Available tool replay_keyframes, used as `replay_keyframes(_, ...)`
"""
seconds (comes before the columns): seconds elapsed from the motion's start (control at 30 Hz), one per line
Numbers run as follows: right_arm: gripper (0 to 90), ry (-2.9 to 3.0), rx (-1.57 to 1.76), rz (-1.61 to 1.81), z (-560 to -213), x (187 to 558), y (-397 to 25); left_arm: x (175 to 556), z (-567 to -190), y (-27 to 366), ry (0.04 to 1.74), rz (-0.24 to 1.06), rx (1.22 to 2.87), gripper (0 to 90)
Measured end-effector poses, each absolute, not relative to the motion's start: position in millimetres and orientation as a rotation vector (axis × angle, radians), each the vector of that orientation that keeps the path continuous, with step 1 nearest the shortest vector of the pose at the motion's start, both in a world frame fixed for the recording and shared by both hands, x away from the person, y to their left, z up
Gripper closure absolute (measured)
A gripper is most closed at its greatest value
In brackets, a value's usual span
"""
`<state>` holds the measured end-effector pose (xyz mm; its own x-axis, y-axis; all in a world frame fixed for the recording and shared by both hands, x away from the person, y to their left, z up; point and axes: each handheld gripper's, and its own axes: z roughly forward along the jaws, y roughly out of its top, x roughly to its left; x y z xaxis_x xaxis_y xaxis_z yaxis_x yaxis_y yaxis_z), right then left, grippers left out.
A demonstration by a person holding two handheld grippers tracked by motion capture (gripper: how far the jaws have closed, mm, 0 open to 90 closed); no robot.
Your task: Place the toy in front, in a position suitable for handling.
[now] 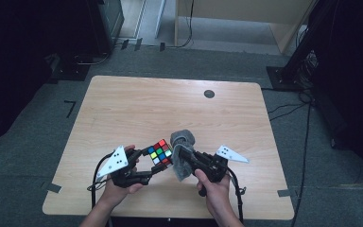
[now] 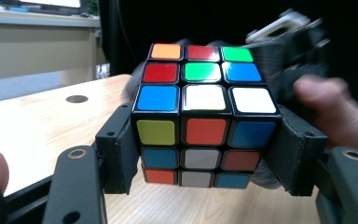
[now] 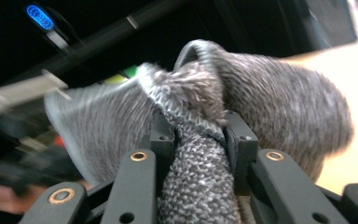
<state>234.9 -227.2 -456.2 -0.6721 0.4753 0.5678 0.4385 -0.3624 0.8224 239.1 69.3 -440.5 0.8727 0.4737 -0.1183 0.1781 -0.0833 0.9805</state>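
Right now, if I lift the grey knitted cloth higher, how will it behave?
Probably floppy: the grey knitted cloth bunches between the right gripper's jaws and droops around them. It looks light and fuzzy, so it should hardly slip, though loose folds may brush the multicoloured puzzle cube.

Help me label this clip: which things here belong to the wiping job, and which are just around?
In use:
- puzzle cube, clamped in the left gripper
- grey cloth, pinched in the right gripper, beside the cube

Just around:
- table
- round dark hole in the tabletop
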Motion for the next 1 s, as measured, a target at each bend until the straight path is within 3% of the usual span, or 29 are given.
replay_keyframes(0.2, 69.6, 1.864, 1.294, 2.209, -468, 242, -222, 237, -439, 66, 0.498, 0.239, 1.654, 34.4)
replay_keyframes(0.37, 67.3, 1.994, 1.301, 1.656, -487, 250, -225, 240, -439, 70, 0.553, 0.244, 1.63, 34.5)
replay_keyframes(0.47, 64.5, 1.94, 1.34, 1.616, -493, 256, -236, 244, -443, 72, 0.591, 0.238, 1.621, 34.5)
replay_keyframes(0.53, 58.7, 1.934, 1.308, 1.544, -494, 259, -240, 245, -444, 72, 0.61, 0.241, 1.619, 34.4)
replay_keyframes(0.67, 29.2, 1.891, 1.259, 1.426, -486, 261, -242, 247, -445, 73, 0.645, 0.241, 1.606, 34.4)
replay_keyframes(0.83, 22.1, 1.843, 1.129, 1.516, -464, 249, -239, 252, -446, 79, 0.721, 0.228, 1.556, 34.4)
replay_keyframes(1.0, 18.4, 1.975, 0.937, 1.662, -460, 232, -202, 251, -445, 77, 0.759, 0.216, 1.529, 34.4)
